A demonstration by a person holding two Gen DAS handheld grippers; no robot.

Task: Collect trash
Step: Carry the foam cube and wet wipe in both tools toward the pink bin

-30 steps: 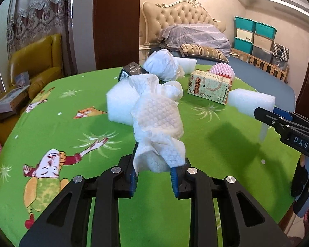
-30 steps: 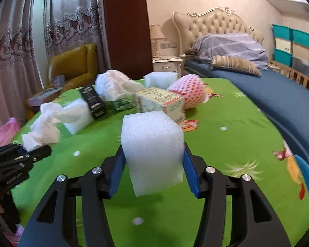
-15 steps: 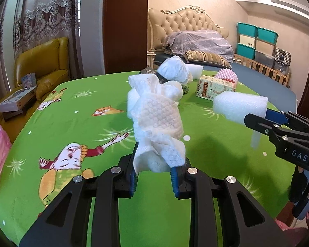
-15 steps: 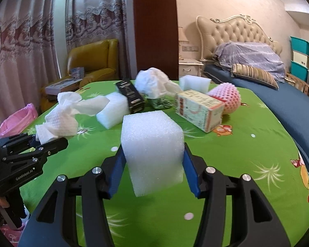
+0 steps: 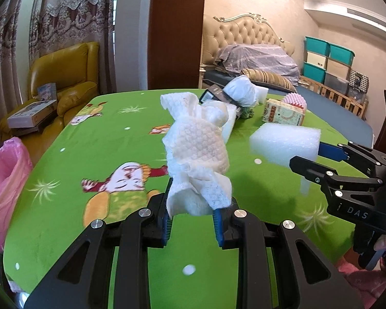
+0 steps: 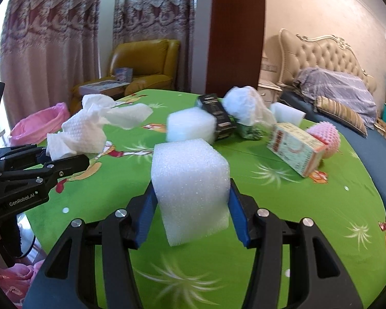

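Left gripper (image 5: 192, 220) clamped on a crumpled white embossed paper towel (image 5: 196, 157), blue pads pinching its lower end; the towel stands up above the jaws, held clear of the green cartoon-print tablecloth (image 5: 110, 154). From the right wrist view the same towel (image 6: 90, 126) juts from the left gripper (image 6: 61, 158) at 9 o'clock. Right gripper (image 6: 191, 209) closed on a white foam cube (image 6: 191, 184), blue pads pressed against its two side faces, cube lifted off the cloth. From the left wrist view that cube (image 5: 284, 144) shows at 3 o'clock, in the right gripper (image 5: 311, 154). Remaining litter sits toward 12 o'clock on the table in the right wrist view: a second white foam block (image 6: 190, 126), a black rectangular carton (image 6: 217, 118) just beside it, a bunched white plastic bag (image 6: 245, 108), a small green patterned packet (image 6: 249, 130) under the bag, a third white foam piece (image 6: 287, 113) behind, a pale printed cardboard box (image 6: 294, 149), and a pink foam fruit net (image 6: 324, 139) touching the box's far end. A pink plastic bin liner (image 5: 2, 180) sits off the table edge at 9 o'clock in the left wrist view. Yellow leather armchair (image 6: 144, 61) beyond the table, with boxes on its seat; tufted beige headboard (image 5: 247, 38) behind the bed at 1 o'clock.
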